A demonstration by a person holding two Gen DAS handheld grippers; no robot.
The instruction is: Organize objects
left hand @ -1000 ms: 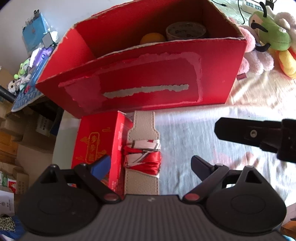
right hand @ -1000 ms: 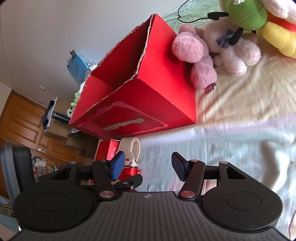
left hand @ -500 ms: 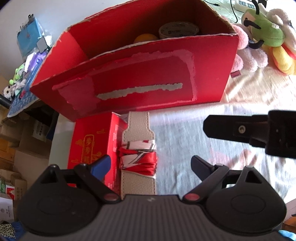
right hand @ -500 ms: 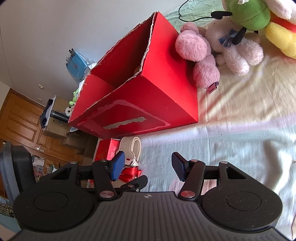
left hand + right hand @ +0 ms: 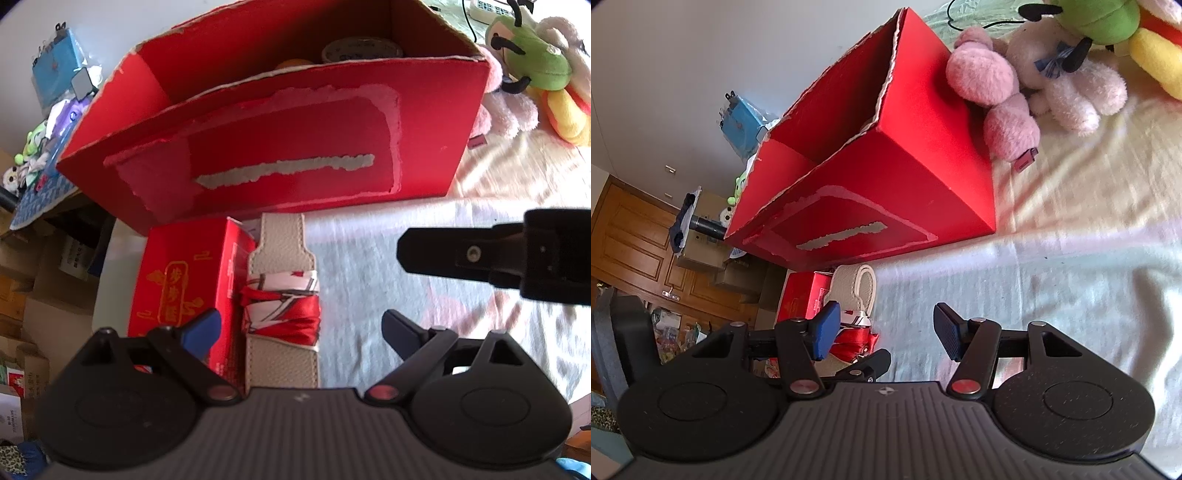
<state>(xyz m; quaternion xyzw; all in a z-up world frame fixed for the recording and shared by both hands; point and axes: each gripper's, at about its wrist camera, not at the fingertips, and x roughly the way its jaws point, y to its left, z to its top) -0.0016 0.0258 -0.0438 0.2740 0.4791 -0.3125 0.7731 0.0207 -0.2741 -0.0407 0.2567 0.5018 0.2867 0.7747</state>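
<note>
our left gripper (image 5: 299, 328) has dropped closer over the beige strap with the red scarf (image 5: 282, 295), jaws spread wide and empty, one finger over the small red box (image 5: 181, 284) beside it. the right gripper (image 5: 882, 334) has barely moved, also open and holding nothing, hanging over the sheet (image 5: 1034, 288) to the right. strap lies flat just in front of the big red carton (image 5: 295, 147), so we judge the pick is next, then into the carton.

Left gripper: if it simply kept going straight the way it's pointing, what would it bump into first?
Probably the beige strap with the red scarf tied around it, lying between the open left gripper fingers. Beyond it stands the big red box. Depth is hard to judge.
</note>
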